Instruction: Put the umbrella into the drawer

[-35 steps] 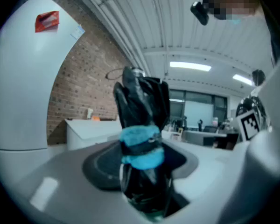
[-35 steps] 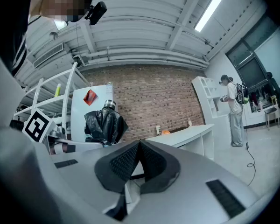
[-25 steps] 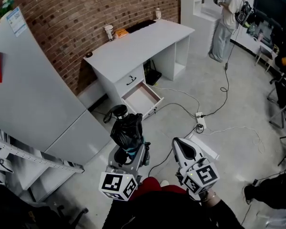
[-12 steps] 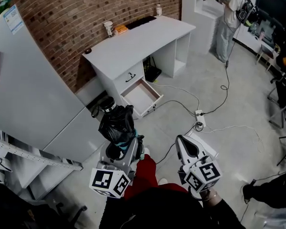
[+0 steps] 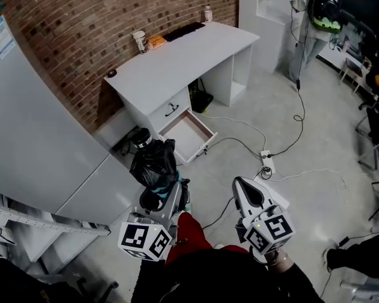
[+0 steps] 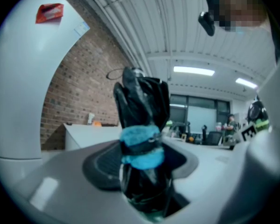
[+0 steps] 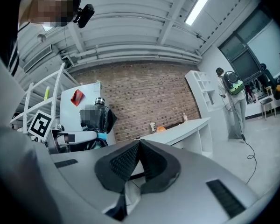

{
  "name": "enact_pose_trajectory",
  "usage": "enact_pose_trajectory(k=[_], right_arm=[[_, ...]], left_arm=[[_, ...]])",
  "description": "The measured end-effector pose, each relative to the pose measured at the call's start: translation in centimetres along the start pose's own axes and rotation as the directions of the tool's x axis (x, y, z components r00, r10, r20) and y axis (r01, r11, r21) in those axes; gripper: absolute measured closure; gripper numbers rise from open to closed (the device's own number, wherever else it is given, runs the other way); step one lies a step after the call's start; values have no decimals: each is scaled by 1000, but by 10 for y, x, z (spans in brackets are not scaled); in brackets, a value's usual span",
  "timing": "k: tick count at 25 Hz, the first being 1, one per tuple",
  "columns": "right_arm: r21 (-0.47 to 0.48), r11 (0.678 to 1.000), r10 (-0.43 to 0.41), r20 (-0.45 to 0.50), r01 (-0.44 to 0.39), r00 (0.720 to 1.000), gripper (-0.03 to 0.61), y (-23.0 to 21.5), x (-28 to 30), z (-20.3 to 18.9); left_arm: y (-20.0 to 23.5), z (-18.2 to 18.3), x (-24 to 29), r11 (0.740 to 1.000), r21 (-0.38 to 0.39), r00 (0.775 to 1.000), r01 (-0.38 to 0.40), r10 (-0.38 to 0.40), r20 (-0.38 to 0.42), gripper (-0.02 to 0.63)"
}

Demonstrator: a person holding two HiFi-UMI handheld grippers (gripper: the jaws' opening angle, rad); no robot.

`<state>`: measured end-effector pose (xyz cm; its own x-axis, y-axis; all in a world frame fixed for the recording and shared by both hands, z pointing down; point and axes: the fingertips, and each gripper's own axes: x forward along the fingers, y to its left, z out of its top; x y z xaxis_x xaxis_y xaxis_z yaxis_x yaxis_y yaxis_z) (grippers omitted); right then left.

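A folded black umbrella [image 5: 155, 166] with a blue strap [image 6: 141, 147] stands upright in my left gripper [image 5: 166, 193], whose jaws are shut on its lower part [image 6: 144, 181]. The white drawer [image 5: 188, 133] hangs open under the white desk [image 5: 183, 59], ahead of the umbrella and a stride away across the floor. My right gripper [image 5: 247, 193] is held level to the right of the left one, its black pads [image 7: 130, 160] pressed together with nothing between them. The right gripper view also catches the umbrella [image 7: 101, 119] off to its left.
A tall white cabinet [image 5: 38, 125] stands at the left, with a metal rack [image 5: 44, 219] below it. Cables and a power strip [image 5: 266, 160] lie on the floor to the right of the drawer. A person [image 5: 312, 17] stands at the far back right. A cup [image 5: 139, 41] sits on the desk.
Both grippers have travelled along with the walking person. The left one, carrying the umbrella, has shifted left in the head view. A red-trousered leg has stepped forward between them.
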<state>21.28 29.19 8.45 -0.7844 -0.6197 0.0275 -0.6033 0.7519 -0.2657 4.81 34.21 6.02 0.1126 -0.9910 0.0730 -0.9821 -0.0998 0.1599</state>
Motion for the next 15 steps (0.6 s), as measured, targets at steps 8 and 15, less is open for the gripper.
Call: enact_pose_trajectory(k=[8, 15], right_arm=[[37, 998, -43, -77, 46, 996, 577, -5, 84, -4], [57, 995, -73, -97, 79, 993, 577, -6, 170, -6]], left_arm=[[65, 2, 59, 999, -29, 999, 42, -43, -33, 382], [125, 7, 110, 994, -32, 991, 101, -104, -84, 382]])
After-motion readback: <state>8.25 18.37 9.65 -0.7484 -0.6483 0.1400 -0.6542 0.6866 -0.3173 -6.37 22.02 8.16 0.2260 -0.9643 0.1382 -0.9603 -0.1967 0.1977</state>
